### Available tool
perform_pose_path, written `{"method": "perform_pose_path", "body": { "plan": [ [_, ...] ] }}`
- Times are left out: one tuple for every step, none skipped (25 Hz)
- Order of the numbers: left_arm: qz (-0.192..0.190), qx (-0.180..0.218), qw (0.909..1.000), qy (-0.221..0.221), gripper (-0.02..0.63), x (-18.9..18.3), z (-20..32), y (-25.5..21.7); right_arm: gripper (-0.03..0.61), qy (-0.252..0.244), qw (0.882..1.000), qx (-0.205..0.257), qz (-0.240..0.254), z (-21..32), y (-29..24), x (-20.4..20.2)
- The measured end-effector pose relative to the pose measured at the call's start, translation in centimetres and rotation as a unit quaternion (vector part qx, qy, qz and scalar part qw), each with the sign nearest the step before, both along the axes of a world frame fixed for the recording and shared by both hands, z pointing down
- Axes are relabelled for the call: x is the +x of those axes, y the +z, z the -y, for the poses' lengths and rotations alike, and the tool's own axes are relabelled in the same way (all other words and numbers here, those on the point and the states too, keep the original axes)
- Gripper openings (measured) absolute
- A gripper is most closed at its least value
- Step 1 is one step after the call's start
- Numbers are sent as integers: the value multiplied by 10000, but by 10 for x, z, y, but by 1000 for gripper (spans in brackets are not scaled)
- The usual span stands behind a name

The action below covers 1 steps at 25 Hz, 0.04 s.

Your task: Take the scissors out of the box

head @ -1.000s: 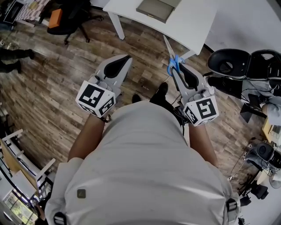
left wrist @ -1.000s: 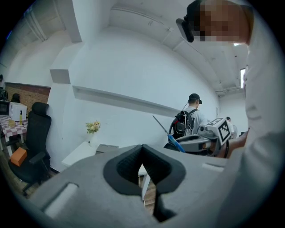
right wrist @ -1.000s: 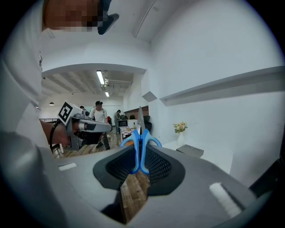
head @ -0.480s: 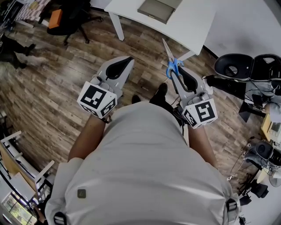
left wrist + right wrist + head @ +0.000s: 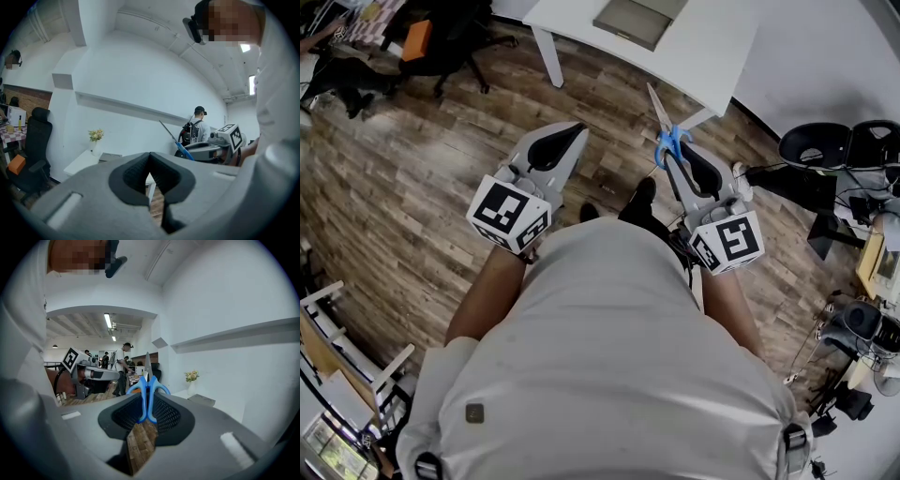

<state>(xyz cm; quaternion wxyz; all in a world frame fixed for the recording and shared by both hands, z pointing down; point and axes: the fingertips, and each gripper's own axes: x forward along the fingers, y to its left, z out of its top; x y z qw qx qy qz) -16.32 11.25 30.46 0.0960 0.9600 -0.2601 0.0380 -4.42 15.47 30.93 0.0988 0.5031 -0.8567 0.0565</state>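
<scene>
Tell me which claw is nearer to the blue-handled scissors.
Right. The right claw is shut on the scissors by their blue handles, blades pointing out toward the white table. The left claw, shut and empty, is held apart at the person's other side.

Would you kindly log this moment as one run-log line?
right claw: shut on scissors | left claw: shut, empty | scissors: out of box, blades past claw tips | box: on table

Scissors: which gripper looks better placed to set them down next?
Right, probably. The right gripper clamps the scissors by their blue handles, while the left gripper is shut, empty and apart from them.
</scene>
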Motion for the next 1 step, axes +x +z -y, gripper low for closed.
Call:
{"method": "perform_pose_path", "body": {
  "plan": [
    [-1,-3,10000,1,2,-1,-1,0,98,-2,10000,0,-1,0,0,-1]
  ]
}}
